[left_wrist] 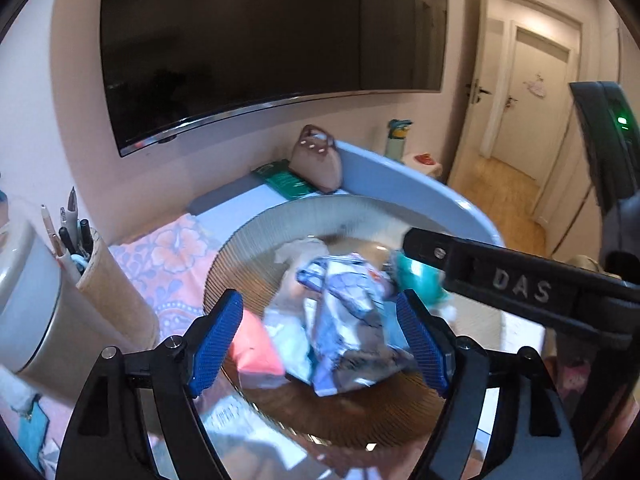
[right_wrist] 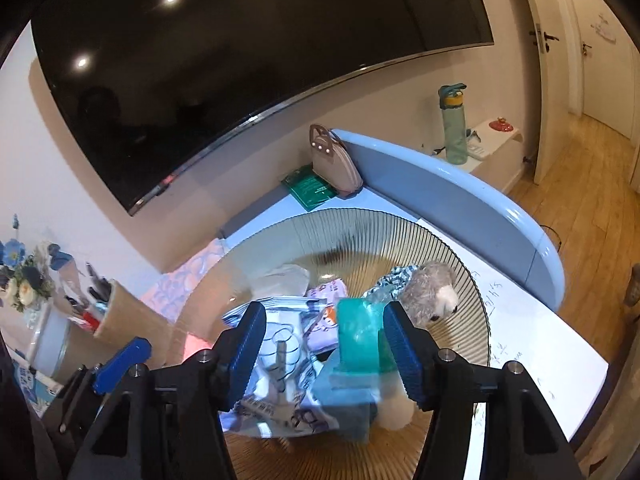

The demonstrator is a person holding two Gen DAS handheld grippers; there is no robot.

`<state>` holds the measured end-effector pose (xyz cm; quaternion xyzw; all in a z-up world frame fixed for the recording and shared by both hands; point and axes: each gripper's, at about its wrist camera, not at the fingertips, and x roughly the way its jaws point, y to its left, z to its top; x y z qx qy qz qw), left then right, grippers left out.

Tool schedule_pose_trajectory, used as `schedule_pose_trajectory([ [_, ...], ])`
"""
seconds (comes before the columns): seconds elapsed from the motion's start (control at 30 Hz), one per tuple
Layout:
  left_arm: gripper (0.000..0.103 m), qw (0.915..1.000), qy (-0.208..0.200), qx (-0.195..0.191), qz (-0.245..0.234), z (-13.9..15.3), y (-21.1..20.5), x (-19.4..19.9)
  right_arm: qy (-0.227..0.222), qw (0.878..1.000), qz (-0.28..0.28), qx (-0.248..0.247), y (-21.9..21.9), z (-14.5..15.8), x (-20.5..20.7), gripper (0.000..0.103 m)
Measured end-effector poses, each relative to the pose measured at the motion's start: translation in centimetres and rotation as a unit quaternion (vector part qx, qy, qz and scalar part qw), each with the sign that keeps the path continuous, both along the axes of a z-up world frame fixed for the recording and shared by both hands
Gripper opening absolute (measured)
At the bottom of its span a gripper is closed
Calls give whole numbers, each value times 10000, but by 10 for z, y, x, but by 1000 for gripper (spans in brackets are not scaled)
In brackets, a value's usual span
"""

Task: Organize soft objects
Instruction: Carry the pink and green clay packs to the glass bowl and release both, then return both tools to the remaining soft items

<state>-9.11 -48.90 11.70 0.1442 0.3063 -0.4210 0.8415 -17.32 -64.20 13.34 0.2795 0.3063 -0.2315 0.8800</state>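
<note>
Both tongs were over the ribbed glass bowl (right_wrist: 460,264) on the desk (right_wrist: 552,344), pointing down into the pile of soft stuff.

Left tongs (left_wrist: 320,344): jaws stood wide, blue pads either side of a crumpled blue-and-white printed cloth (left_wrist: 352,320). I saw no pad pressing on it. A coral-pink item (left_wrist: 256,354) lay just inside the left pad, white fabric (left_wrist: 292,344) between it and the printed cloth.

Right tongs (right_wrist: 324,350): jaws parted, roughly mid-width, straddling a teal piece (right_wrist: 356,332) that was motion-blurred; I couldn't tell whether the pads touched it. In the left view the right tool's black arm cut across the bowl's far right side, teal showing at its tip.

Also in the bowl: a plush animal (right_wrist: 432,288) against the right wall, a checked cloth (right_wrist: 394,274) just beside it, a lilac pack (right_wrist: 328,292) and a pale crumpled thing (right_wrist: 284,276) further back.

Around the bowl:
- wooden pen holder (left_wrist: 116,288) close on the left, a grey-white container (left_wrist: 36,300) beside it
- floral cloth (left_wrist: 176,256) under the bowl's left edge
- pink handbag (right_wrist: 334,164) and green book (right_wrist: 310,190) at the back by the blue rail (right_wrist: 480,196)
- water bottle (right_wrist: 454,124) on a side shelf
- flowers (right_wrist: 20,280) far left
- wall TV (right_wrist: 240,60) above
</note>
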Motion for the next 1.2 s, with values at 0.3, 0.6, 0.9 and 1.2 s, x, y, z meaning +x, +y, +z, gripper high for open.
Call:
schedule_pose_trajectory([
  [0.3,78,9990,-323,-305,-23,57,77,-56,-561,9982,112,-177,54,42,-46,59],
  [0.6,78,9900,-904,-370,1018,130,226,-50,-863,9816,487,-1633,176,103,-52,60],
  [0.9,81,9486,-682,-474,3052,158,420,17,-769,9495,2413,-1852,328,96,26,60],
  [1.2,81,9326,-43,-342,3594,86,499,84,232,9403,3311,-755,370,17,115,60],
])
